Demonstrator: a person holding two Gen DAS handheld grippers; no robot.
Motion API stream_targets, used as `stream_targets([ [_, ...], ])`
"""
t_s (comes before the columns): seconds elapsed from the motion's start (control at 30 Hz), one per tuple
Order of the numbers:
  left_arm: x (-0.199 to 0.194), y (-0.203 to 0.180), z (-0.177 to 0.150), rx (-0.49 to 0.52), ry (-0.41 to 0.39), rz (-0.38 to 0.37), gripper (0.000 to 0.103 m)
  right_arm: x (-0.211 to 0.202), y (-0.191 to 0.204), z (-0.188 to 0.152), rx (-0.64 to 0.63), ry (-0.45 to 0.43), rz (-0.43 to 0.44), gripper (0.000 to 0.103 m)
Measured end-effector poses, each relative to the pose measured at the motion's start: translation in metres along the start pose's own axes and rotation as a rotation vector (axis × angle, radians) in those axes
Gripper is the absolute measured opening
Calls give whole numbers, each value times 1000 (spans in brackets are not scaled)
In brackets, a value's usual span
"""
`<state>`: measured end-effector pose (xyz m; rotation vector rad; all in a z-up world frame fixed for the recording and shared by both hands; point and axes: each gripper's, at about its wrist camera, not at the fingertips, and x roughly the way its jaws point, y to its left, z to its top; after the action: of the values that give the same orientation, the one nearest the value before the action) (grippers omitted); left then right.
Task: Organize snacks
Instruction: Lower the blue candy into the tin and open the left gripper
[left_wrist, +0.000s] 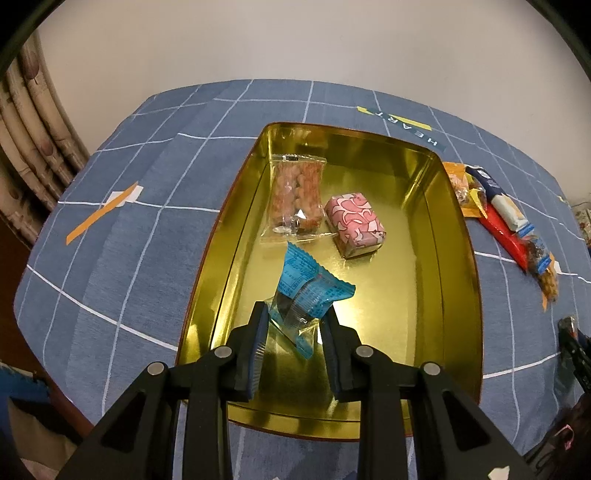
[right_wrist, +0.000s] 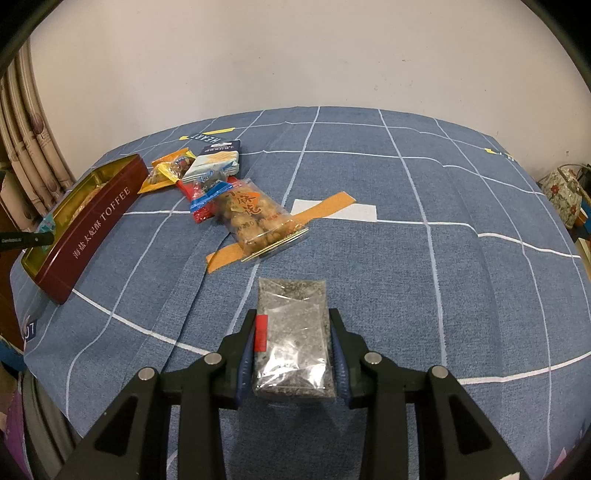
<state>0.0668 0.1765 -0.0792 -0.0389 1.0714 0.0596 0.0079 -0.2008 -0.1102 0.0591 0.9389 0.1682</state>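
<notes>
**Snacks going into the gold tin**

Blue checked cloth (left_wrist: 110, 240) covers the table under a plain pale wall. On the left wrist view, the gold tin (left_wrist: 458, 280) fills the centre of the frame, holding a clear nut bag (left_wrist: 295, 195) and a pink packet (left_wrist: 356, 219) side by side. Low in the frame the left tongs (left_wrist: 295, 325) pinch a blue packet (left_wrist: 308, 291) above the tin floor. On the right wrist view, the tin (right_wrist: 88, 236) sits far left, loose snacks (right_wrist: 236, 199) lie centre, and the right tongs (right_wrist: 293, 332) grip a grey bag (right_wrist: 295, 332)
</notes>
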Motion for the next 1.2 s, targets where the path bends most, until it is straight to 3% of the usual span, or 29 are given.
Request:
stream_targets([
  [0.33, 1, 1, 0, -4, -8, 18, 26, 0, 1, 0, -2, 0, -2, 37],
  [0.53, 0, 2, 0, -5, -2, 37, 45, 0, 1, 0, -3, 0, -3, 37],
  [0.73, -11, 0, 0, -2, -19, 28, 53, 0, 1, 1, -5, 3, -7, 36],
  [1.03, -26, 3, 1, -2, -35, 16, 54, -7, 17, 2, -21, 28, 10, 36],
  [1.2, -28, 2, 0, -1, -31, 12, 55, -22, 31, 9, 8, 16, 81, 36],
])
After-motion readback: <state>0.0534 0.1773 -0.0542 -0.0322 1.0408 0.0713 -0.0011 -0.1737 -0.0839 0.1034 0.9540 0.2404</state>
